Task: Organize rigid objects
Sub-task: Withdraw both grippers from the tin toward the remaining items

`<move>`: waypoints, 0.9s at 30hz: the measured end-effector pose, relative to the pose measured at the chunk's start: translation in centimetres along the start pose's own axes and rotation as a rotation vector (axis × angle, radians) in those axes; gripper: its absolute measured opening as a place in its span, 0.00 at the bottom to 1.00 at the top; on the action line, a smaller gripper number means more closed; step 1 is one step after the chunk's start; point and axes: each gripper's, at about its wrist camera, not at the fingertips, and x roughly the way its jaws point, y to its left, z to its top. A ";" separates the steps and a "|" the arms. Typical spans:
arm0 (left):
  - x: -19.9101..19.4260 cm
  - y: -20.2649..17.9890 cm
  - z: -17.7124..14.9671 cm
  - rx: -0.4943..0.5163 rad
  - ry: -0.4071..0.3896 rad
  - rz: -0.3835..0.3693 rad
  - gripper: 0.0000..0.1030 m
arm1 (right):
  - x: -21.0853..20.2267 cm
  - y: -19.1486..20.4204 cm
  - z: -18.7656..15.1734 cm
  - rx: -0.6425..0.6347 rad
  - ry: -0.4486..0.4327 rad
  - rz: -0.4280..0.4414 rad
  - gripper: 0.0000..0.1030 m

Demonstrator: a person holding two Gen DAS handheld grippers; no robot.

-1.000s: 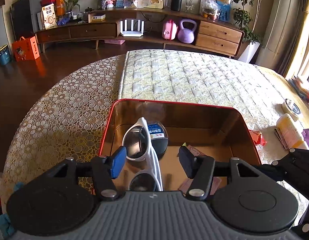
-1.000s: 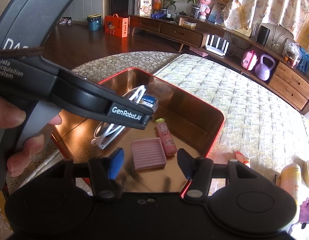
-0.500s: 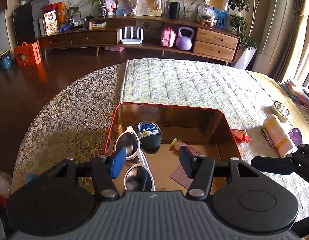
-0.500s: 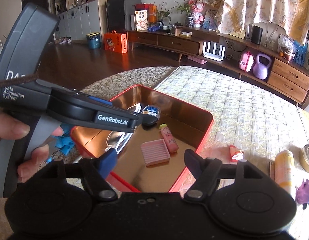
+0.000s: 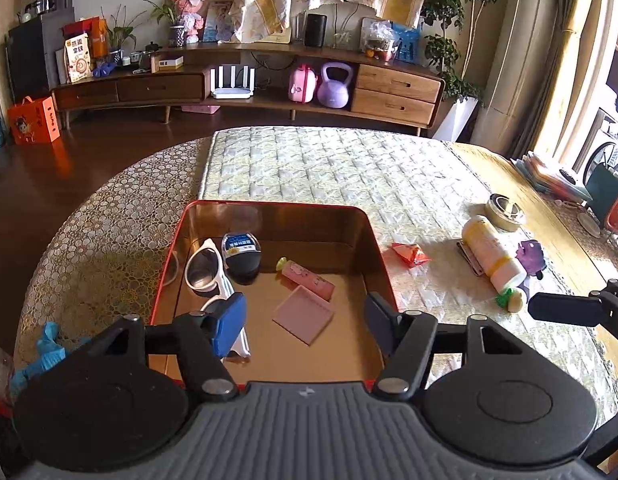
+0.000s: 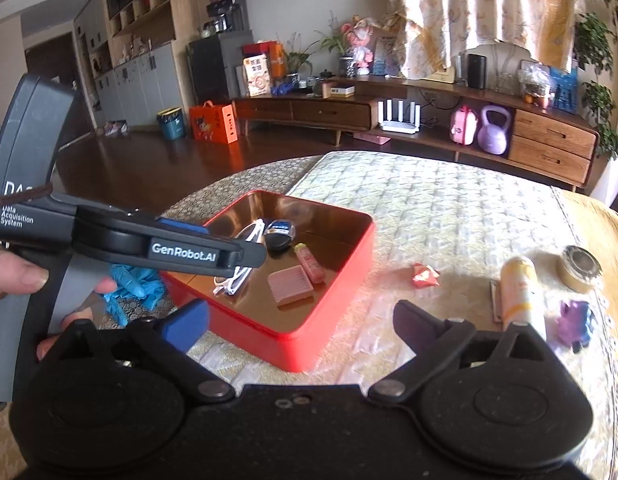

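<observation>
A red tin box (image 5: pixel 371 232) (image 6: pixel 333 312) stands on the table. In it lie white sunglasses (image 5: pixel 205 268) (image 6: pixel 245 236), a black case with a blue label (image 5: pixel 241 254) (image 6: pixel 280 235), a pink tube (image 5: pixel 309 278) (image 6: pixel 309 264) and a pink ridged block (image 5: pixel 304 314) (image 6: pixel 291 290). My left gripper (image 5: pixel 305 318) is open and empty above the box's near edge. My right gripper (image 6: pixel 301 322) is open and empty, in front of the box. A cream bottle (image 5: pixel 493 258) (image 6: pixel 523 292), a red packet (image 5: pixel 409 254) (image 6: pixel 425 276), a purple toy (image 5: pixel 531 254) (image 6: pixel 575 318) and a tape roll (image 5: pixel 505 212) (image 6: pixel 581 268) lie right of the box.
A quilted runner (image 5: pixel 349 164) covers the table's middle over a lace cloth (image 5: pixel 89 248). Blue gloves (image 6: pixel 135 288) lie left of the box. The left gripper's handle (image 6: pixel 121 240) crosses the right wrist view. A wooden sideboard (image 5: pixel 249 84) stands behind.
Both grippers have pulled back and up from the box, so more of the table shows. The right gripper's jaws have opened wider. The things in the box have not moved.
</observation>
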 end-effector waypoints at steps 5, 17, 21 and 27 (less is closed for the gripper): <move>-0.8 -2.2 -1.0 0.016 0.000 -0.008 0.70 | -2.7 -2.0 -1.8 0.044 -0.027 -0.018 1.00; -1.4 -7.7 -2.6 0.000 -0.033 -0.057 0.80 | -7.3 -7.8 -5.7 0.133 -0.056 -0.130 1.00; -0.8 -9.9 -2.6 0.001 -0.024 -0.096 0.80 | -8.2 -9.8 -6.5 0.157 -0.059 -0.165 1.00; 0.3 -12.9 -2.6 0.013 -0.021 -0.121 0.80 | -8.8 -12.7 -7.4 0.160 -0.051 -0.210 1.00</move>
